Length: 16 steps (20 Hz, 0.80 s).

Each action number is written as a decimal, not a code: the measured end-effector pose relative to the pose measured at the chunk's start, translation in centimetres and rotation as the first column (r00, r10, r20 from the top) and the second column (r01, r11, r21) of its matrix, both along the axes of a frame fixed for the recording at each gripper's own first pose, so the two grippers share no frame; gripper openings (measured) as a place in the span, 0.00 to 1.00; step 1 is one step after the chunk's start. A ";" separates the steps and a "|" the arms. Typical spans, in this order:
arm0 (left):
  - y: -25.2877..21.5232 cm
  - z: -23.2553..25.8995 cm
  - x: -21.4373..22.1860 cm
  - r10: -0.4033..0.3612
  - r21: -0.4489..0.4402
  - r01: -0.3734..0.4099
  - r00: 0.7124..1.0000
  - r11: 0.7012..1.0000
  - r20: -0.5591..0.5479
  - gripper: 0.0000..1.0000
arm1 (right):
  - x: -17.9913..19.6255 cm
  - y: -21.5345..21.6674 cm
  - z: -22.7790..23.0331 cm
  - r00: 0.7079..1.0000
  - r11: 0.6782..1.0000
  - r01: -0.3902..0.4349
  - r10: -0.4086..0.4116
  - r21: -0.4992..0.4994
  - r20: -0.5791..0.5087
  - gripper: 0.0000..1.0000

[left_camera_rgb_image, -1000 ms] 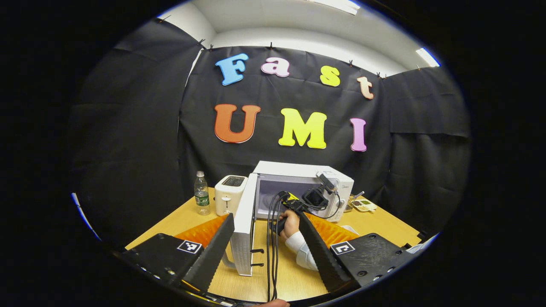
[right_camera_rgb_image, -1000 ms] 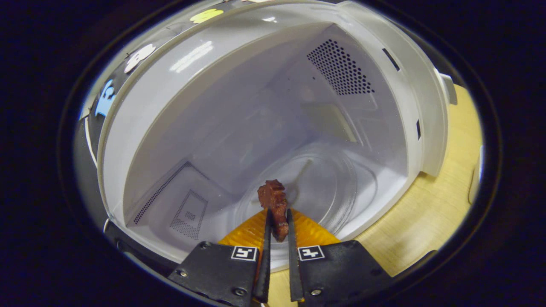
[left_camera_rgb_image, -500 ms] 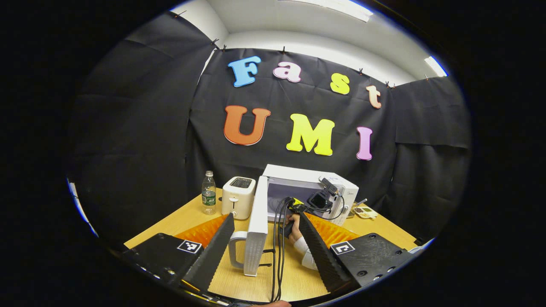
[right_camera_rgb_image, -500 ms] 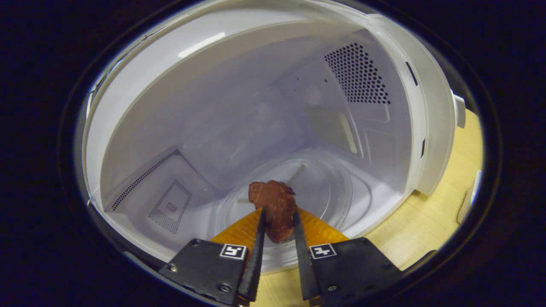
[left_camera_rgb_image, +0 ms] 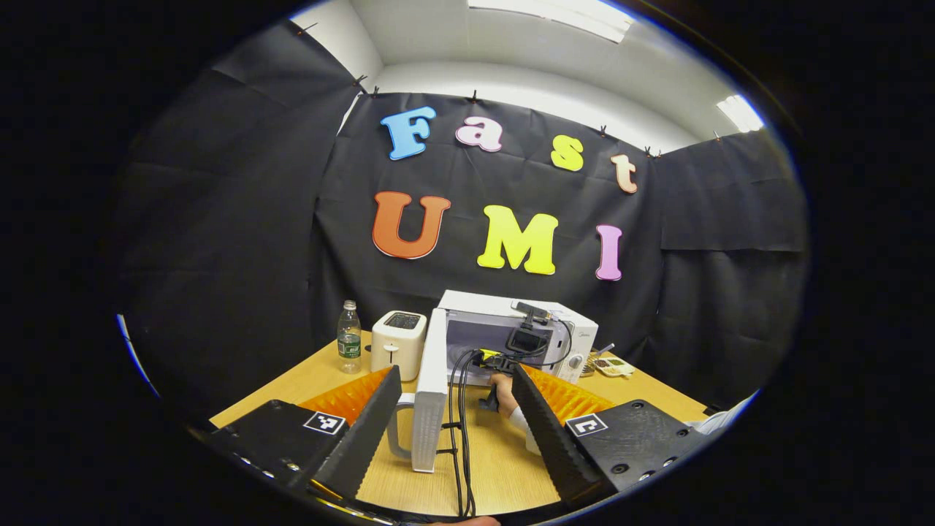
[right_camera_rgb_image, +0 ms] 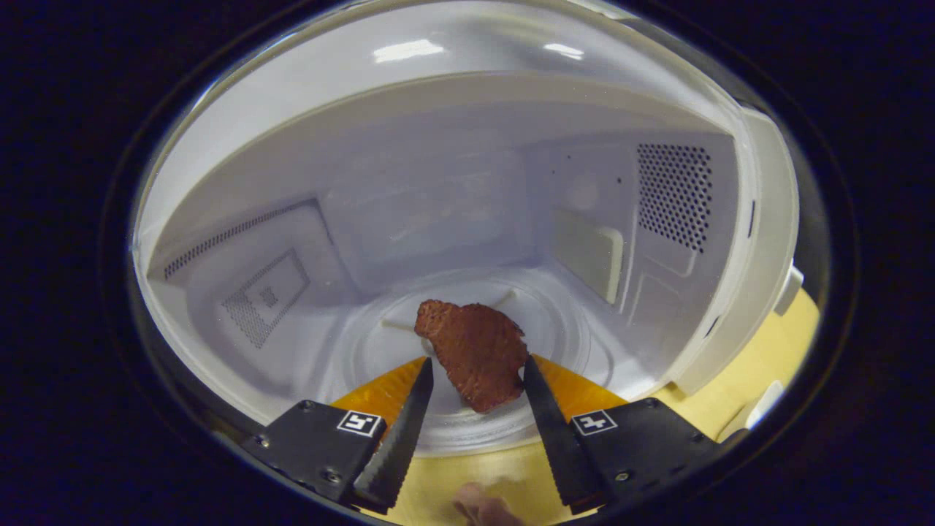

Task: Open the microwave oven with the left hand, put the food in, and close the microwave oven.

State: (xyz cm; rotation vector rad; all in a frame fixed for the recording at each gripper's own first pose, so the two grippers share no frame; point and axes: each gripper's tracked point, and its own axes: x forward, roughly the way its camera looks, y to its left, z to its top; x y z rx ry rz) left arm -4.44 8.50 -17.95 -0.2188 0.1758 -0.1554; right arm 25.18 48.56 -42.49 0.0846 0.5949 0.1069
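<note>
The white microwave (left_camera_rgb_image: 555,325) stands at the back of the wooden table with its door (left_camera_rgb_image: 429,394) swung wide toward me. My left gripper (left_camera_rgb_image: 454,370) hangs open in front of the door's edge, holding nothing. Beyond it a hand (left_camera_rgb_image: 502,383) holds the right gripper at the oven's mouth. In the right gripper view, a flat brown piece of food (right_camera_rgb_image: 475,352) lies on the glass turntable (right_camera_rgb_image: 573,325) inside the cavity (right_camera_rgb_image: 438,204). My right gripper (right_camera_rgb_image: 477,361) is open, one finger on each side of the food.
Left of the microwave stand a white toaster (left_camera_rgb_image: 398,337) and a water bottle (left_camera_rgb_image: 348,337). A small tray (left_camera_rgb_image: 612,364) sits at its right. Black cables (left_camera_rgb_image: 460,431) hang down over the table (left_camera_rgb_image: 504,467) beside the door.
My right gripper has opened and let go of the food, which now lies flat on the turntable. The camera has levelled inside the cavity. The left gripper has stayed open.
</note>
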 end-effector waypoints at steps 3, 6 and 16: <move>0.0 -0.3 -0.2 -0.001 0.005 0.001 1.000 1.000 0.002 0.93 | 0.1 -0.1 0.1 0.996 0.981 -0.085 0.091 -0.174 0.024 0.81; 0.5 -1.0 -0.4 0.016 0.022 -0.016 1.000 1.000 -0.005 0.93 | -0.5 -0.3 0.4 0.986 0.956 -0.163 0.168 -0.244 0.002 0.82; 3.2 -2.3 -1.2 0.066 -0.004 -0.067 0.997 0.998 -0.024 0.93 | -5.2 -2.4 6.2 0.954 0.938 -0.296 0.299 -0.183 -0.009 0.84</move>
